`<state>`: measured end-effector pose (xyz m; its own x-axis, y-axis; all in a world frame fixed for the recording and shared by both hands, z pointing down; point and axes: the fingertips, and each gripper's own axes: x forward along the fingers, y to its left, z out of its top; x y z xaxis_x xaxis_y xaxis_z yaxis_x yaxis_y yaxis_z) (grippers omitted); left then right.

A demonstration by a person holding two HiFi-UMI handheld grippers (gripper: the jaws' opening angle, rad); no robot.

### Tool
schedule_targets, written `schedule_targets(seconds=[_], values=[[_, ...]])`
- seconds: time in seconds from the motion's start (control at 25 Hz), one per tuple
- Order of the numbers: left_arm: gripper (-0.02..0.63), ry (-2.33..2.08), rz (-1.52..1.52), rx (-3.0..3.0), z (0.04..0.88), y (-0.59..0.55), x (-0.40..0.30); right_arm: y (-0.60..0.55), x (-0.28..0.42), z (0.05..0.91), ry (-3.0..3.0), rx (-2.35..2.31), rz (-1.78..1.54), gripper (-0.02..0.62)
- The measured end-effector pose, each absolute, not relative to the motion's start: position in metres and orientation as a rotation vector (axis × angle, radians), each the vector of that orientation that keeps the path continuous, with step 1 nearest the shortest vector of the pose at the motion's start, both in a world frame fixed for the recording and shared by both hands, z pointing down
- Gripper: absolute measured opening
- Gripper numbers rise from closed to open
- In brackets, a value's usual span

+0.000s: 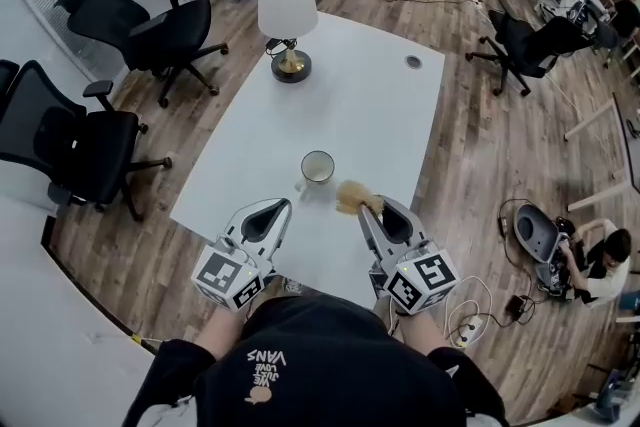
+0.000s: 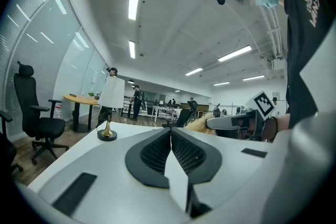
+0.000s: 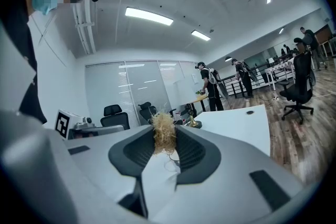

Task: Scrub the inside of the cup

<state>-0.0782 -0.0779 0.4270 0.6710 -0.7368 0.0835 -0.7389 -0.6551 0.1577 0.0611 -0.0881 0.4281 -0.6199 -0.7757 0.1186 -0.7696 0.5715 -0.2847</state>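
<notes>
A white cup [image 1: 317,168] stands upright on the white table [image 1: 360,85], a little ahead of both grippers. My right gripper [image 1: 365,210] is shut on a tuft of straw-coloured scrubber [image 1: 354,196], which sticks out past the tips just right of the cup. In the right gripper view the scrubber [image 3: 164,136] is pinched between the dark pads [image 3: 191,152]. My left gripper [image 1: 283,205] hovers over the table's near edge, left of the cup and apart from it. Its jaws are shut with nothing between them [image 2: 170,130]. The cup's inside is hard to make out.
A table lamp [image 1: 288,15] with a white shade stands at the table's far end, next to a round cable hole [image 1: 413,62]. Black office chairs [image 1: 150,25] stand left of the table. A person [image 1: 600,260] sits on the floor at right among cables.
</notes>
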Motion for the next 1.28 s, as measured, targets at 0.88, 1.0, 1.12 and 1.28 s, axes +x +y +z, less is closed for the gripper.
schedule_targets(seconds=[0.88,1.0,1.12,1.28], values=[[0.012,-1.206,0.010,2.704,0.4216,-0.0714,-0.0766,-0.0816,0.0568,0.4337,2.843,-1.388,-0.438,0.115],[0.012,-1.200,0.011,2.703,0.4223,-0.0712,-0.0749,-0.0808,0.0576,0.4340,2.842,-1.390,-0.440,0.115],[0.012,-1.198,0.013,2.706,0.4225,-0.0712,-0.0735,-0.0807,0.0577,0.4339,2.846,-1.390,-0.437,0.115],[0.012,-1.196,0.009,2.697,0.4250,-0.0723,-0.0740,-0.0816,0.0566,0.4354,2.851,-1.389,-0.436,0.115]])
